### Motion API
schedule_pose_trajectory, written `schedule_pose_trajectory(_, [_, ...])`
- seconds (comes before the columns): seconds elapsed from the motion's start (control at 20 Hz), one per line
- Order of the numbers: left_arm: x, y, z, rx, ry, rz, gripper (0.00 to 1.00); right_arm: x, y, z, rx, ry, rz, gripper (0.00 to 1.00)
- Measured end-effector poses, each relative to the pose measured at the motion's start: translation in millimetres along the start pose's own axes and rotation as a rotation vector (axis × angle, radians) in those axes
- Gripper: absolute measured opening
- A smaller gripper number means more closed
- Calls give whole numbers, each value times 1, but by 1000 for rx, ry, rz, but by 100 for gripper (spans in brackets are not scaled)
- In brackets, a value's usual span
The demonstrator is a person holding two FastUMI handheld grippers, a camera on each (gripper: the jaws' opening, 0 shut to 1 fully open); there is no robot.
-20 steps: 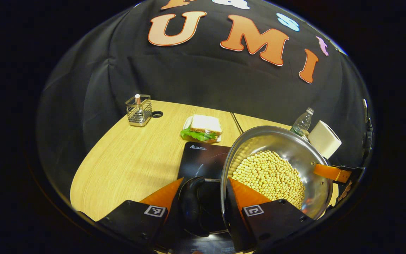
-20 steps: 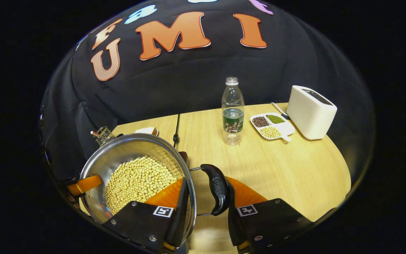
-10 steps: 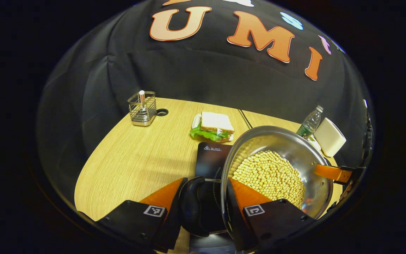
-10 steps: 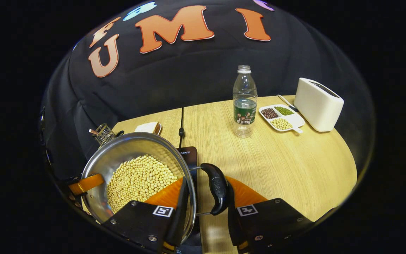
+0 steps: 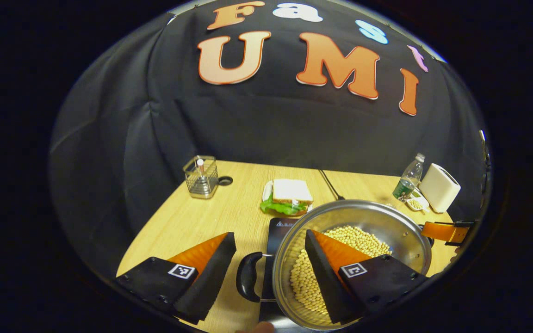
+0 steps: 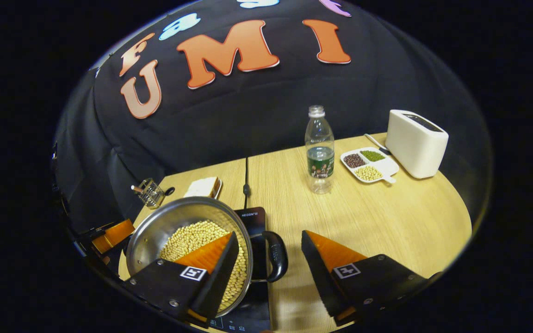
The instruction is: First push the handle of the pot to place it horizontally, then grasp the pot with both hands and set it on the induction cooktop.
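A steel pot (image 5: 389, 225) filled with soybeans (image 5: 356, 238) rests on the black induction cooktop (image 5: 278, 227). Its black side handle (image 5: 248, 283) lies level, below the gap of my left gripper (image 5: 269, 236), which is open and holds nothing. One finger of that gripper hangs over the beans. In the right gripper view the pot (image 6: 169, 222) is at lower left on the cooktop (image 6: 252, 218). Its other handle (image 6: 278, 261) lies between the spread fingers of my right gripper (image 6: 270, 234), open and clear of it. The other gripper (image 6: 114, 233) shows past the pot's far side.
A sandwich (image 5: 289, 196) on a plate and a wire holder (image 5: 200, 176) stand behind the cooktop. A water bottle (image 6: 319, 150), a divided dish of beans (image 6: 368, 165) and a white toaster (image 6: 415, 143) stand at the back right. The cooktop's cable (image 6: 246, 178) runs to the wall.
Both grippers were shut on the pot's handles; now both are open and have lifted back from them. The pot has come down level onto the cooktop.
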State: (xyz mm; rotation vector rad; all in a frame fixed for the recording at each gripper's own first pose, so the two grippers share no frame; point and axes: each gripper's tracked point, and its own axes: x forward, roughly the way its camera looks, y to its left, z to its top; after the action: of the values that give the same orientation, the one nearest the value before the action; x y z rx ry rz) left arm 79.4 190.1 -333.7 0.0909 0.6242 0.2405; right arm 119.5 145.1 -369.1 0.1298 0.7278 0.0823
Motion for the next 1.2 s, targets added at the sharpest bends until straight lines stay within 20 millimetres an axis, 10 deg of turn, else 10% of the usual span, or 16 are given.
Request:
schedule_pose_trajectory(0.5, [-180,-48,169,36,-441,-54,98,-146,-46,120,-102,-347,-34,95])
schedule_pose_trajectory(0.8, [-263,-56,184,-98,-468,-198,100,-245,-83,157,-131,-501,-63,95])
schedule_pose_trajectory(1.0, [-303,-5,191,-73,-545,-72,96,-300,-104,167,-126,-577,-87,95])
schedule_pose_trajectory(1.2, [-346,2,203,-104,-609,-49,99,-335,-127,168,-119,-613,-127,95])
